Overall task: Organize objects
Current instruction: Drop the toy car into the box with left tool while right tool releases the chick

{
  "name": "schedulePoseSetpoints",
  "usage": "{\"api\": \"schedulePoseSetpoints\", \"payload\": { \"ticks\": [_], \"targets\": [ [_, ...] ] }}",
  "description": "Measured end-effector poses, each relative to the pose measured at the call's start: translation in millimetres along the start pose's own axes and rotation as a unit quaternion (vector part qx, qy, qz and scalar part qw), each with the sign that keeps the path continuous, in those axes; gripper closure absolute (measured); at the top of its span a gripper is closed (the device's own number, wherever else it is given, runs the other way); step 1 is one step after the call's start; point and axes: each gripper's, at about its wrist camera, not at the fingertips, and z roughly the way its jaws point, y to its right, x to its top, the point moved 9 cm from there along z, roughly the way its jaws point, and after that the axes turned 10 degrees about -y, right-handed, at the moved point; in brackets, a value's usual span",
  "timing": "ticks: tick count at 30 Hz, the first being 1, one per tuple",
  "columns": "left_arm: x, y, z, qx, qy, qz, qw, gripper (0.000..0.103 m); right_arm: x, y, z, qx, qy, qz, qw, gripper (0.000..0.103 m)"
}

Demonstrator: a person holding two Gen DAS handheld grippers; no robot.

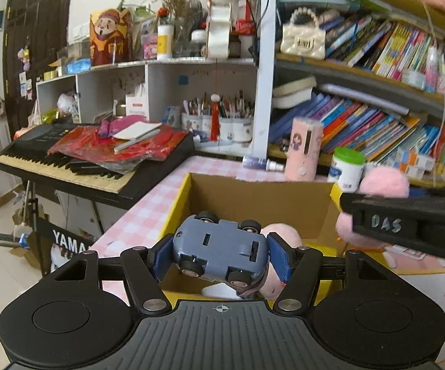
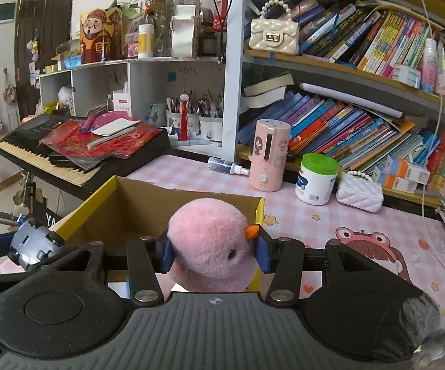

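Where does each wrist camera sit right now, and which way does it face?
Left wrist: rides the left gripper, looking down its fingers over the cardboard box toward keyboard and shelves; the gripper clamps an upturned toy car.
Right wrist: rides the right gripper, facing likewise; it grips a pink plush chick.
Shared: box, chick and car, and each shows the other gripper at its edge.

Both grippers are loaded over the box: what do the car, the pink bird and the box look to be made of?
Toy car: hard moulded plastic, matte blue-grey, with crisp slots on the underside and black wheels.
Pink bird: soft plush, fuzzy pile, with an orange beak that may be felt.
Box: cardboard, raw brown inside, with a ragged cut top edge and a yellow printed outside.
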Motion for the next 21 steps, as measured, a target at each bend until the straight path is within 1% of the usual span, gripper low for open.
{"api": "schedulePoseSetpoints", "payload": {
  "ticks": [5, 9, 17, 21],
  "targets": [
    [-3.7, 12.4, 31.0, 0.016, -0.036, 0.021, 0.999, 0.04, 2.7, 7.8, 20.2, 0.016, -0.014, -0.004, 1.0, 0.056],
    [-8.9, 18.0, 48.5, 0.024, -0.056, 0.026, 0.9978, 0.04, 1.7, 8.1, 34.3, 0.032, -0.026, -0.014, 0.999, 0.056],
    [-21.7, 23.9, 70.5, 0.038, -0.099, 0.031, 0.9939, 0.04, 1.9, 3.0, 54.8, 0.06, -0.044, -0.025, 0.997, 0.056],
    [-23.7, 26.1, 77.0, 0.04, -0.111, 0.034, 0.9924, 0.039, 0.0, -1.0, 62.3, 0.075, -0.052, -0.031, 0.995, 0.056]
  ]
}}
